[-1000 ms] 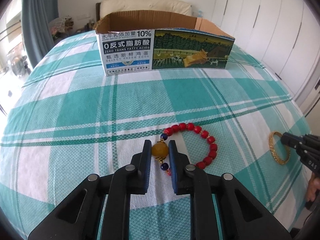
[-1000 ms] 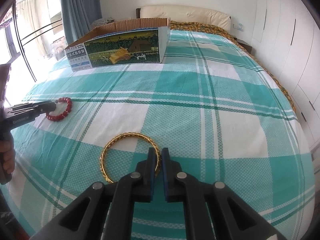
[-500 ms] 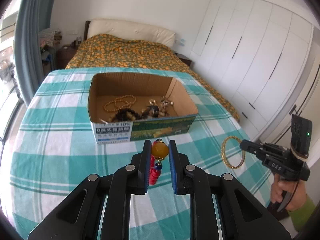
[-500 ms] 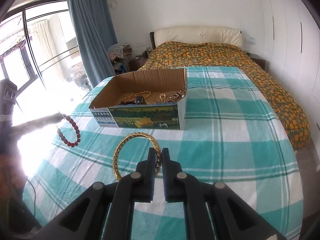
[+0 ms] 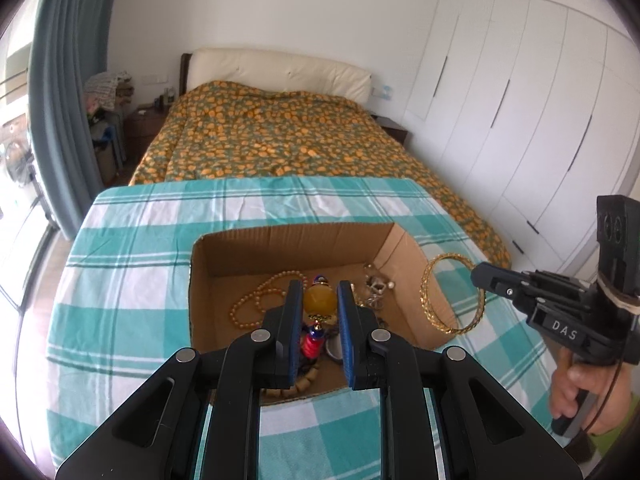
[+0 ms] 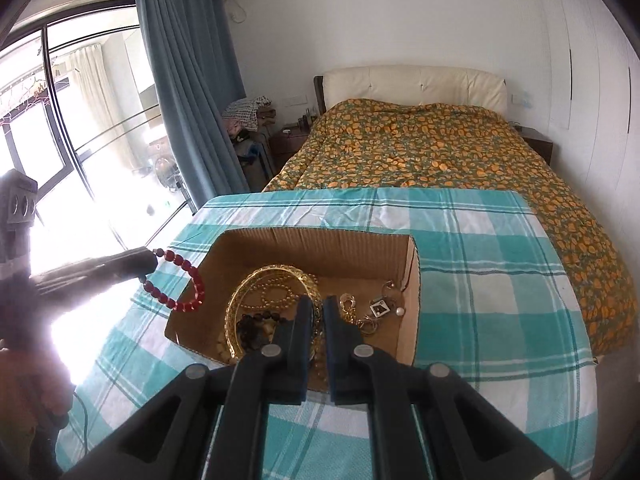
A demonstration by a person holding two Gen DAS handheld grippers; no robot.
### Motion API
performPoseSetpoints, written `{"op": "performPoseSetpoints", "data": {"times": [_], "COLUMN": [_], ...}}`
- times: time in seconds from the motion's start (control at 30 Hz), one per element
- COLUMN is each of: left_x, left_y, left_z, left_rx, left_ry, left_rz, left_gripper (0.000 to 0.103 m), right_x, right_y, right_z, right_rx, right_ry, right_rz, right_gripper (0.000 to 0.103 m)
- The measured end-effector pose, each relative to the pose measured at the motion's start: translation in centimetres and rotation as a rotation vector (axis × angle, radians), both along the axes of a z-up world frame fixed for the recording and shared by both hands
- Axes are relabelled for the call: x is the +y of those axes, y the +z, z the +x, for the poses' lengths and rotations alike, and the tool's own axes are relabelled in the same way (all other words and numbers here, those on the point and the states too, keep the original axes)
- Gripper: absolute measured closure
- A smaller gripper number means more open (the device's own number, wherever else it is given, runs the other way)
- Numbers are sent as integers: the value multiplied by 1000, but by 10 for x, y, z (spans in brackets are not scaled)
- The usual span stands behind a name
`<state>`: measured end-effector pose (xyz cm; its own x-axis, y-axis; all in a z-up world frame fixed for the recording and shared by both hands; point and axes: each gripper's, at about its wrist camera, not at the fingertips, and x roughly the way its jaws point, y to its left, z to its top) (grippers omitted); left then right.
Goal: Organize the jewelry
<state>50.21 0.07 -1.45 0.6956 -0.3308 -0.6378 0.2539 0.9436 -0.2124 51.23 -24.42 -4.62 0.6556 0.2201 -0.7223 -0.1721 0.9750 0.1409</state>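
My left gripper [image 5: 319, 292] is shut on the amber bead of a red bead bracelet [image 5: 320, 300] and holds it over the open cardboard box [image 5: 280, 240]; the red beads hang down below the fingers. In the right wrist view the bracelet [image 6: 180, 284] dangles at the box's left wall [image 6: 192, 280]. My right gripper [image 6: 316, 308] is shut on a gold bangle [image 6: 272, 280] and holds it over the box. In the left wrist view the bangle [image 5: 430, 300] hangs at the box's right edge.
The box holds a pearl necklace [image 5: 256, 300], dark beads [image 6: 256, 324] and small silver pieces [image 6: 380, 308]. It stands on a teal checked cloth [image 5: 140, 272]. A bed with an orange quilt [image 5: 280, 136] lies behind; white wardrobes [image 5: 540, 100] at right.
Both grippers have lifted their pieces off the cloth and carried them forward and up, from in front of the box to above its opening.
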Motion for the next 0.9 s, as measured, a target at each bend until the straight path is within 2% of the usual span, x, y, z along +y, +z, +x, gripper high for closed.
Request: {"op": "performPoseSetpoints", "data": {"times": [0.33, 0.37, 0.4, 0.43, 0.47, 0.5, 0.53, 0.57, 0.6, 0.67, 0.77, 0.83, 0.9], "left_x": [-17, -18, -19, -19, -19, -20, -21, -23, -26, -32, -45, -50, -53], "left_y": [-61, -64, -66, -66, -64, -61, -56, -52, -47, -39, -27, -22, -17], "left_z": [32, 31, 29, 26, 22, 15, 9, 3, -4, -15, -30, -41, -54], "left_rx": [105, 115, 122, 122, 111, 88, 60, 39, 22, -18, -54, -83, -124], "left_ry": [6, 7, 8, 17, 34, 50, 61, 70, 80, 107, 191, 245, 278], "left_rz": [38, 36, 35, 42, 55, 70, 87, 105, 126, 176, 325, 411, 456], "left_gripper": [86, 80, 61, 50, 30, 21, 18, 13, 7, 3, 2, 1, 0], "right_x": [-1, -2, -4, -7, -9, -12, -14, -16, -17, -15, -10, -7, -3], "right_y": [-82, -89, -93, -94, -92, -87, -82, -75, -68, -54, -35, -24, -11], "right_z": [73, 76, 77, 76, 73, 68, 62, 55, 48, 33, 10, -4, -18], "right_rx": [156, 174, 183, 179, 166, 150, 135, 120, 104, 81, 67, 57, 44], "right_ry": [-45, -51, -61, -72, -81, -89, -95, -101, -102, -94, -81, -77, -66], "right_rz": [49, 47, 37, 28, 21, 18, 17, 19, 21, 7, -27, -48, -60], "right_gripper": [94, 94, 94, 93, 90, 81, 74, 57, 46, 44, 36, 35, 33]}}
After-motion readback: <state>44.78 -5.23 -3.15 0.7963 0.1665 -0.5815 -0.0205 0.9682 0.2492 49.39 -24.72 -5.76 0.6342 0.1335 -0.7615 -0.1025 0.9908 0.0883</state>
